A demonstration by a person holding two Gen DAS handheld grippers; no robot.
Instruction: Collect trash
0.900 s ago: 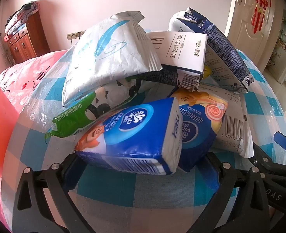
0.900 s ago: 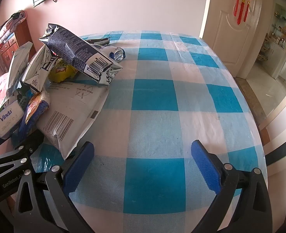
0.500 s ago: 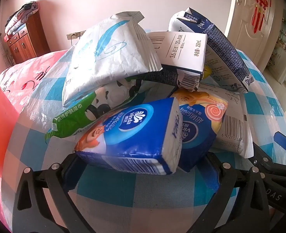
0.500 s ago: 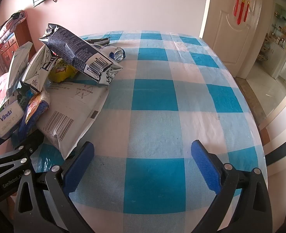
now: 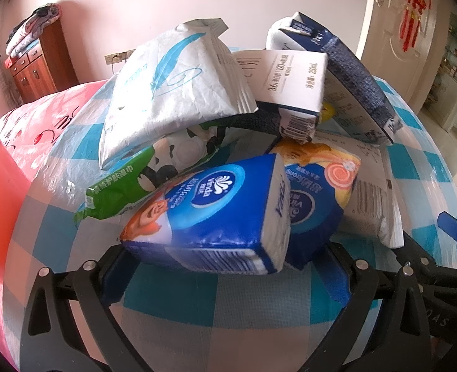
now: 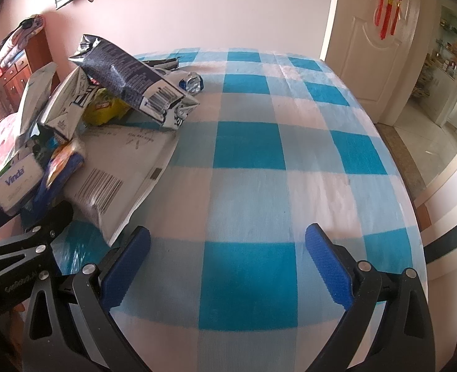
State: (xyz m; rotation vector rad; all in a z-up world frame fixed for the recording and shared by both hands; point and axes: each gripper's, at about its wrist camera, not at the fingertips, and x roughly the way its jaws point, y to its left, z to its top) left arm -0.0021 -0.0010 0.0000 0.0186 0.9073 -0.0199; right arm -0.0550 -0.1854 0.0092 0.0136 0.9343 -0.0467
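Still nothing shifted: left gripper [image 5: 228, 276] gaping around the blue tissue pack [image 5: 209, 217], right gripper [image 6: 228, 257] gaping over bare tablecloth [image 6: 247, 152], collecting unstarted.

Bright soft daylight, fisheye-curved dark corners, slight blur
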